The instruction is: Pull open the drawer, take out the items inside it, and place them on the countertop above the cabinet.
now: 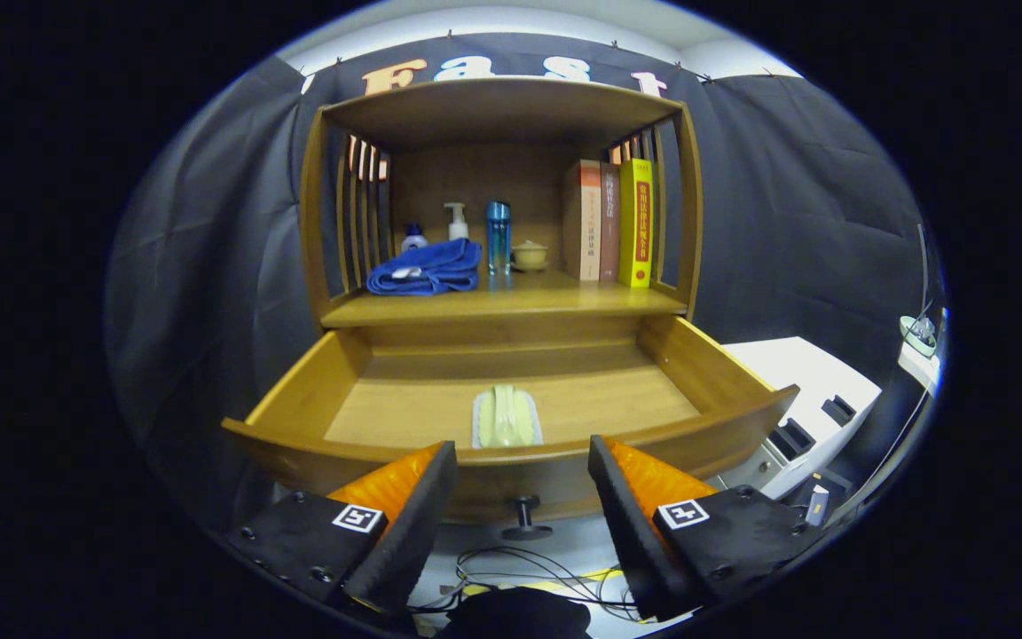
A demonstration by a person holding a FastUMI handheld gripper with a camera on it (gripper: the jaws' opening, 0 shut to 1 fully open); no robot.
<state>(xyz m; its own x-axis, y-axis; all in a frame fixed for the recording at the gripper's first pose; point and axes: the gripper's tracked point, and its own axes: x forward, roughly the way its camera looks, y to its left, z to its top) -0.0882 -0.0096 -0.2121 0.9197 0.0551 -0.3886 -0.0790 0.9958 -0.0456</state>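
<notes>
- drawer (511, 417) is pulled fully out of the cabinet (502, 222), so opening step looks done
- one item inside: pale green packet-like thing (506, 417) lying flat on the drawer floor, near the middle of the front edge, just behind the front panel; can't tell exactly what it is
- gripper (522, 497) hangs in front of the drawer front, above the knob (524, 515); fingers spread wide, holding nothing, not touching the knob
- the item sits just ahead of the fingers and centred between them, so the gripper seems lined up for reaching over the front panel and down
- countertop (511, 297) above the drawer is the drop spot; front strip is bare wood
- blue towel (427, 269) toward its left edge, bottles (475, 235) and small cup (529, 256) mid-back, books (613, 222) standing at the right edge; best to place in front of these
- risk guess: front panel lip may block a low approach
</notes>
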